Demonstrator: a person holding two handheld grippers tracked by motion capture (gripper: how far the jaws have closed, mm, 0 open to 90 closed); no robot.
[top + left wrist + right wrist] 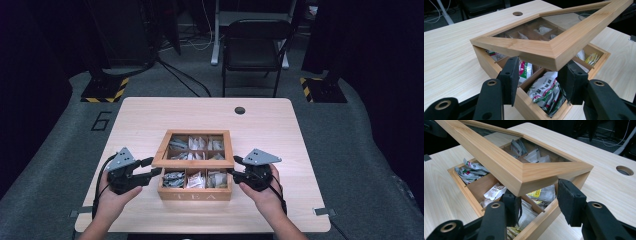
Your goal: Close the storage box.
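A wooden tea box (195,195) marked TEA sits near the table's front edge. Its compartments hold several tea bags (195,179). The glass-windowed lid (192,163) hangs half raised, hinged at the back. My left gripper (152,166) reaches under the lid's front left corner, and my right gripper (235,167) under its front right corner. In the left gripper view the lid (564,42) corner lies over the spread jaws of my left gripper (540,75), above the box (486,62). In the right gripper view the lid (499,162) rests on the parted jaws of my right gripper (539,195).
The pale wooden table (150,115) has a round cable hole (240,110) at the back. A black chair (255,45) stands behind it. Two stand bases with yellow-black tape (105,90) (320,87) flank the far corners. Bare tabletop lies on both sides of the box.
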